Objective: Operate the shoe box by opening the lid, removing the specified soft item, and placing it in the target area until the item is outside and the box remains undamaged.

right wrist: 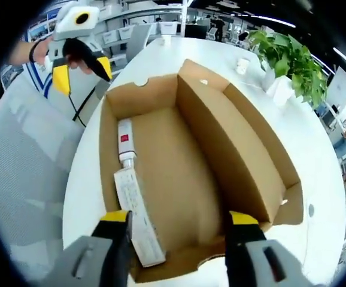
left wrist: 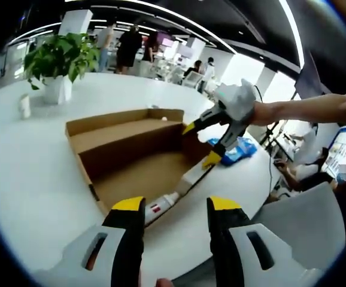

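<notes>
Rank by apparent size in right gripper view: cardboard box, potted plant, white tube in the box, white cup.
1. cardboard box
2. potted plant, though it sits farther off, so its true size is unsure
3. white tube
4. white cup, also far away

Brown cardboard shoe box (right wrist: pixel 191 161) on a white surface (left wrist: pixel 29 173); inside, a white tube (right wrist: pixel 134 203) with a red mark; grey grippers with black fingers (left wrist: pixel 128 239) tipped yellow; green plant (left wrist: pixel 59 57), white pot; blue packet (left wrist: pixel 236 149)
</notes>
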Available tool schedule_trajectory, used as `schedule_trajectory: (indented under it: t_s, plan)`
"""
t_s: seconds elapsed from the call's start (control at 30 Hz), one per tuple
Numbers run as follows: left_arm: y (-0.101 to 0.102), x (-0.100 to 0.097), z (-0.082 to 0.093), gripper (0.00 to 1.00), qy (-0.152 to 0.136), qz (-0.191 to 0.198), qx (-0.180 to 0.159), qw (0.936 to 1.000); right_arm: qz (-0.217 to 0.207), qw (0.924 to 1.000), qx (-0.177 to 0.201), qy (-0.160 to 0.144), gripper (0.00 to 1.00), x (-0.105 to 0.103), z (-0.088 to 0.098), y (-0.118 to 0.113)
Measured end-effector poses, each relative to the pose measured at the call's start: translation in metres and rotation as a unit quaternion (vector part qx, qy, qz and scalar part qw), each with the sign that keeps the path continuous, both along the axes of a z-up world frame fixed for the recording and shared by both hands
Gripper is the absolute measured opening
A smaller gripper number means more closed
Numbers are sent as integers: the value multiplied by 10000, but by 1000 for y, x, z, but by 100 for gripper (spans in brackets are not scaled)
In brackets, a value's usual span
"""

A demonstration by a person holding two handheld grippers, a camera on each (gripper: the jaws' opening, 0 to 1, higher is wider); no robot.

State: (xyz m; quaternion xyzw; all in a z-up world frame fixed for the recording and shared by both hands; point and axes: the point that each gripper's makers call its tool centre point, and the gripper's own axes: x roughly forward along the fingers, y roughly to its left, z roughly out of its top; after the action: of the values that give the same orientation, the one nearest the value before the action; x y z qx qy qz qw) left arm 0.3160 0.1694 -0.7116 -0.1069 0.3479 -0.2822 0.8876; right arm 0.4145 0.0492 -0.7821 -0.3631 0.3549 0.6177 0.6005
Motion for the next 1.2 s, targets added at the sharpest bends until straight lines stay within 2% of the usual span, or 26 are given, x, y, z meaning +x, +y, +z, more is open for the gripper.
schedule_trajectory:
  t_s: [0.1,0.23,0.43,0.57,0.67,0.77,0.87,1.03,1.07,1.17,1.2]
  plan:
    - [-2,-1,0,42,12,-20,-6,10000,110,9999,-22,15,58,-4,-2,4]
    - [-1,-1,0,42,13,-17,0,10000,192,9998,-52,-71,62,3,-5,6]
    - [0,-1,2,42,5,11,-2,10000,-285,9996,29,-35,62,17,-7,-3]
    - [0,-3,0,42,25,14,0,10000,-358,9994,28,14,59,17,-8,-6]
    - [-2,-4,1,41,25,2,-5,10000,-119,9998,5,-132,59,15,-6,-4]
    - [-3,-4,1,41,21,-6,-12,10000,-8,10000,78,39,59,7,-5,1]
    - [-4,-4,1,41,20,-13,-9,10000,120,9999,41,6,56,5,-7,4]
    - [-4,-3,1,42,25,-16,7,10000,365,9990,-139,-206,57,4,-11,8]
    - [-4,-3,1,42,25,-19,7,10000,379,9989,-175,-208,57,2,-11,8]
    - [-3,-3,3,42,8,-26,22,10000,624,9959,-450,-476,55,9,-20,4]
    - [-2,-2,3,42,9,-13,18,10000,620,9960,-450,-453,54,7,-21,4]
